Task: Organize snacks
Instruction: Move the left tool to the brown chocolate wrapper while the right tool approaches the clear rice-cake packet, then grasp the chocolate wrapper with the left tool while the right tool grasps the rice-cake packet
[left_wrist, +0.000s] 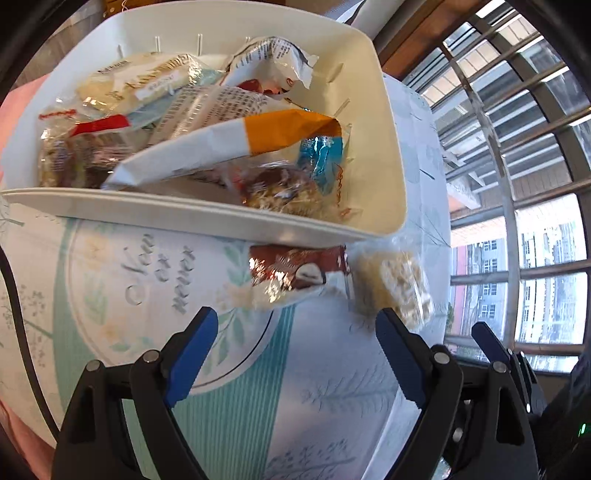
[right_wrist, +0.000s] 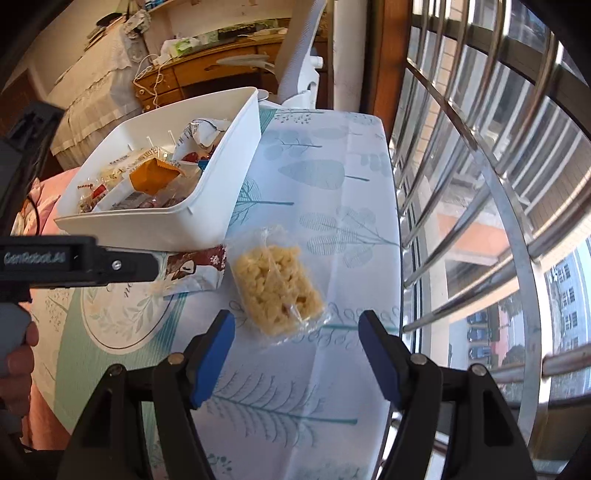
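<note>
Left tongs (left_wrist: 297, 332) and right tongs (right_wrist: 297, 334), both with blue pads spread apart and nothing between them, poised above the two snacks not yet binned. The left tongs face the red-and-white wrapped snack (left_wrist: 295, 275), which lies on the patterned surface (right_wrist: 332, 177) with one end tucked under the near wall of the white bin (left_wrist: 369, 92). The right tongs face the clear packet of pale puffed snack (right_wrist: 277, 288), which lies flat just beside the red-and-white one, on the side nearer the surface's window edge and clear of the bin. The bin stands toward the far corner of the surface on the side away from the window and already holds a loose heap of wrapped snacks, among them an orange-and-white packet (left_wrist: 236, 147). The step in hand appears to be the approach for collecting the last two items, one per hand. The next move likely calls for lowering each pair of tongs until the pads straddle its packet, then closing gently, since the puffed snack looks crushable and its film slippery. The red-and-white snack probably needs drawing out from beneath the bin wall before lifting. Crowding between the two tools is a risk, as the packets lie close together.
</note>
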